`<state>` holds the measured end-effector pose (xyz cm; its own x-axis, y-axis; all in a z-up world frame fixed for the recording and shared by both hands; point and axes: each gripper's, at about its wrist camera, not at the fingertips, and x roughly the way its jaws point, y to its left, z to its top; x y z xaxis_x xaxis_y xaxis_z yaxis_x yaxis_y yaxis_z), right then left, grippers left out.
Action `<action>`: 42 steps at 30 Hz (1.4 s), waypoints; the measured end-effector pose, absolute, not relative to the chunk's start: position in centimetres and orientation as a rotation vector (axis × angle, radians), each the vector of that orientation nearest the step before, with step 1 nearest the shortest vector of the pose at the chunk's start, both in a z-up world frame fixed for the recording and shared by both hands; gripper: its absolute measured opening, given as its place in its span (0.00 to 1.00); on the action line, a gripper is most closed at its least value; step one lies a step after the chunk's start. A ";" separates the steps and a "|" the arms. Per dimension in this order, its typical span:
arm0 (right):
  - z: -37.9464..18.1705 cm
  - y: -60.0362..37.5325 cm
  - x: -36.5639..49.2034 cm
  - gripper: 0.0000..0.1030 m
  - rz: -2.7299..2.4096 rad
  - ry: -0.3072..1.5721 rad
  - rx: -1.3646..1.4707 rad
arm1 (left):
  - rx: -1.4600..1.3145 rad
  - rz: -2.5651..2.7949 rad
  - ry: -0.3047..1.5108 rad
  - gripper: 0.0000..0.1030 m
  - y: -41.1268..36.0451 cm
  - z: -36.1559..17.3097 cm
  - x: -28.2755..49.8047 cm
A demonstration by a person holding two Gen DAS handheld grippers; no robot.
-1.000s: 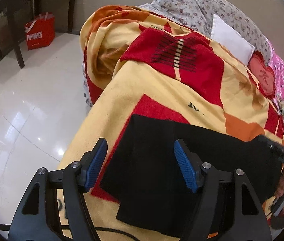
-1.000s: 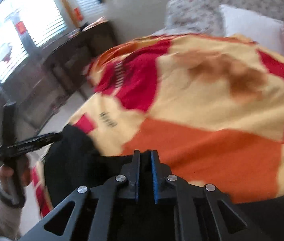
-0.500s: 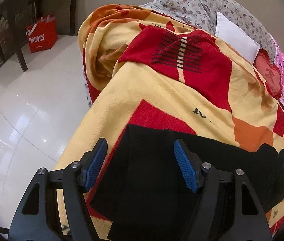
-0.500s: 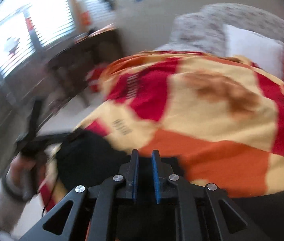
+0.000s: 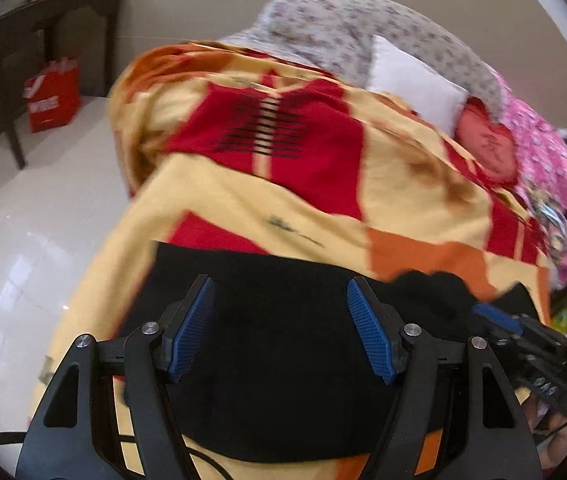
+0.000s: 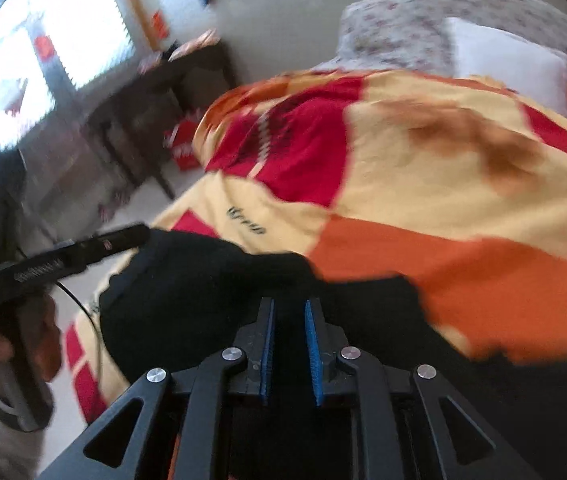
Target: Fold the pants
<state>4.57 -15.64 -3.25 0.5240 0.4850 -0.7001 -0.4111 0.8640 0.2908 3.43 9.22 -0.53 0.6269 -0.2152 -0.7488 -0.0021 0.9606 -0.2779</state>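
Your left wrist camera sits low and close over the black pants, looking up the bed toward the pillows at 12 o'clock. Your right wrist camera hovers equally near, angled toward 11 o'clock. Both views share the pants, the blanket's red panel, and the dark desk at 10 o'clock.

pants | black, plain knit fabric | folded into a flat, roughly rectangular bundle | lying on the blanket at the bed's near end, over its red and orange patches | right end rumpled
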 end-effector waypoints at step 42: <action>-1.1 -37.8 -10.6 0.22 0.038 0.815 0.196 | -0.226 -0.048 0.907 0.67 11.2 -0.1 0.1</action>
